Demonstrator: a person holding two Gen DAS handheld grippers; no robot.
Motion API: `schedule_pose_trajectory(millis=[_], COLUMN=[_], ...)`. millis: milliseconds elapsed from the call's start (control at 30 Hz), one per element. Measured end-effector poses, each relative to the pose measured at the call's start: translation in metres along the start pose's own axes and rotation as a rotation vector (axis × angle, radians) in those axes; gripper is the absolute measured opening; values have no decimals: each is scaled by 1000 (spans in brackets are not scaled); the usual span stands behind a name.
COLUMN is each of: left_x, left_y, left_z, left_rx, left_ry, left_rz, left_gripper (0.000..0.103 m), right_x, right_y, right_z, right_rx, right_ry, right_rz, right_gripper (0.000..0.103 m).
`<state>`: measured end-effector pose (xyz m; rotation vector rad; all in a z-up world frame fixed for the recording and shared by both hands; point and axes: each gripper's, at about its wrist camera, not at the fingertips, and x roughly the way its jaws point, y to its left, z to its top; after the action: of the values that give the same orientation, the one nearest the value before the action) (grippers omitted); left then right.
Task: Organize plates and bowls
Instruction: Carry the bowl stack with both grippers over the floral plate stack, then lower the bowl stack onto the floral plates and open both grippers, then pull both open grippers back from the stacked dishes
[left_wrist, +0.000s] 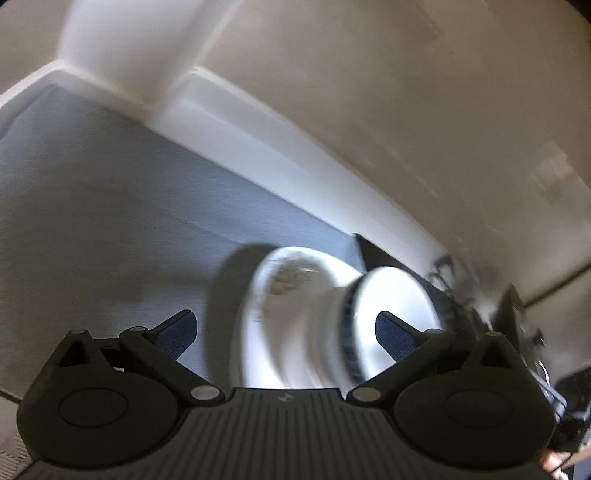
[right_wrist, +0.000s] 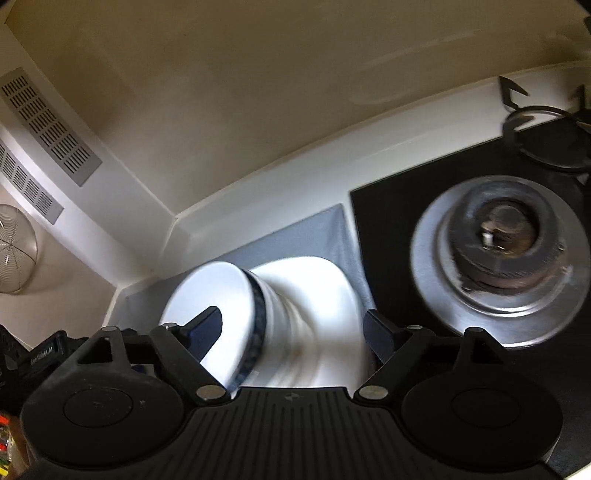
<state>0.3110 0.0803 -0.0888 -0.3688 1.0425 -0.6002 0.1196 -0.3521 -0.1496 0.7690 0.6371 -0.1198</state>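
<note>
A blurred stack of white dishes (left_wrist: 295, 317) rests on a grey mat (left_wrist: 92, 221) on the counter. The dish at its right end has a dark blue rim band (left_wrist: 391, 306). My left gripper (left_wrist: 284, 321) stands open just before the stack. Its right finger overlaps the blue-rimmed dish and its left finger is apart from the stack. In the right wrist view the blue-rimmed dish (right_wrist: 210, 295) is on the left of the white stack (right_wrist: 314, 302). My right gripper (right_wrist: 291, 317) is open, its fingers on either side of the stack. I cannot tell whether they touch it.
A black hob (right_wrist: 388, 221) with a silver gas burner (right_wrist: 498, 251) and a pan support (right_wrist: 535, 122) lies right of the mat. A white upstand (left_wrist: 258, 147) and beige wall close the back. A vent grille (right_wrist: 51, 125) is at the left.
</note>
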Motion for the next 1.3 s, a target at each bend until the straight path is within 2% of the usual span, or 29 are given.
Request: schedule_pose_trajectory(millis=[200, 433, 633, 967, 1133, 1300], left_x=[12, 33, 45, 36, 9, -20], left_y=[20, 24, 16, -6, -21, -32], left_z=[-3, -5, 0, -5, -17, -43], left_rx=[-23, -26, -12, 104, 194, 316], left_ry=[50, 101, 118, 96, 61, 35], left_rz=[76, 86, 98, 244, 299, 336], left_gripper=[102, 103, 103, 103, 103, 103], right_x=[8, 20, 20, 21, 15, -6], right_y=[-14, -15, -15, -8, 14, 56], right_z=[-22, -37, -37, -39, -46, -73], right_rx=[10, -26, -39, -60, -116, -223], right_ry=[72, 92, 97, 120, 111, 47], right_rz=[13, 101, 111, 120, 99, 21], right_gripper=[86, 88, 87, 87, 87, 89])
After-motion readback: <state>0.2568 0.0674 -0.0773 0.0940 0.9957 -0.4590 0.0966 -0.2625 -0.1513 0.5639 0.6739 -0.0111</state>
